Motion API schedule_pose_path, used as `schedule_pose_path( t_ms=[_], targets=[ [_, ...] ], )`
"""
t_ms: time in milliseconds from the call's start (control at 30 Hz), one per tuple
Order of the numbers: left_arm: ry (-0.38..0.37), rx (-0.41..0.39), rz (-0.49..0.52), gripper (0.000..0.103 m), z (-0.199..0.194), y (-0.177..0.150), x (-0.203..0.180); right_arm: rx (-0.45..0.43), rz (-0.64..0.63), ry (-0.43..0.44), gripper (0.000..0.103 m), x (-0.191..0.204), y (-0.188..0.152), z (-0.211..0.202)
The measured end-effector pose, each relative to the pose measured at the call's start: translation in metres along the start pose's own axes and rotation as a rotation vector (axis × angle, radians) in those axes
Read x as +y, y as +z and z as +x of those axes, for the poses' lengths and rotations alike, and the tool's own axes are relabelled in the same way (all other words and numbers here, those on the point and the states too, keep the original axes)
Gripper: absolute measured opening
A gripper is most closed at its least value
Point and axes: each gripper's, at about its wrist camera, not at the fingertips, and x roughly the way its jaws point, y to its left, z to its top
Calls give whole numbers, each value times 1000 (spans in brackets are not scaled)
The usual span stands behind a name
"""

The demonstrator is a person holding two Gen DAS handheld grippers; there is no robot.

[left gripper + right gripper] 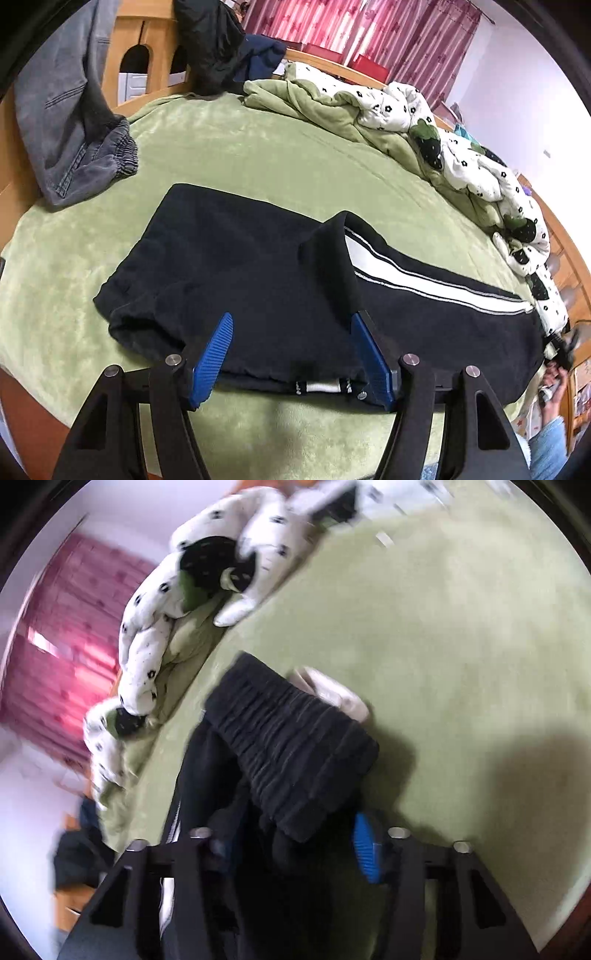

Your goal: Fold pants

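Black pants (236,266) with a white side stripe (436,286) lie flat on a green plush bedcover (258,147), partly folded, one dark layer turned back over the striped leg. The left gripper (291,321) hovers at the near hem with its blue pads (212,354) spread apart; cloth lies between them, but the pads are not pressing on it, so the tool is released. In the blurred right-wrist view, the right gripper (295,834) sits over the ribbed elastic waistband (295,749). Black cloth fills the space between its jaws and hides the left pad; only the right blue pad (364,845) is seen, so whether it grips cannot be told. Grey jeans (70,122) hang over the wooden bed frame (155,44) at far left. A rumpled white-and-green quilt (399,114) runs along the far edge of the bed, before red curtains (351,29).
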Motion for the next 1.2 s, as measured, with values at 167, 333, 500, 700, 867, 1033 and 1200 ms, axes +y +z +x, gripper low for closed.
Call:
schedule_pose_path(
  t_ms=[167, 333, 500, 700, 867, 1033, 1200],
  targets=[
    [27, -1, 46, 65, 5, -8, -3, -152, -152, 97, 37, 23, 23, -45],
    [40, 57, 68, 65, 9, -15, 4, -13, -172, -114, 41, -1, 15, -16],
    [23, 88, 137, 65, 6, -24, 7, -79, -211, -188, 47, -13, -14, -49],
    [-193, 161, 163, 65, 16, -26, -12, -98, -388, -290, 49, 46, -51, -83],
    [-173, 172, 207, 65, 37, -28, -35, -94, -503, -189, 52, 128, -96, -96],
    [-86, 150, 168, 41, 59, -23, -30, -44, -612, -79, 52, 202, -151, -97],
    [-100, 51, 141, 17, 43, 10, 1, 80, -650, 35, 52, 250, -206, -86]
  ],
)
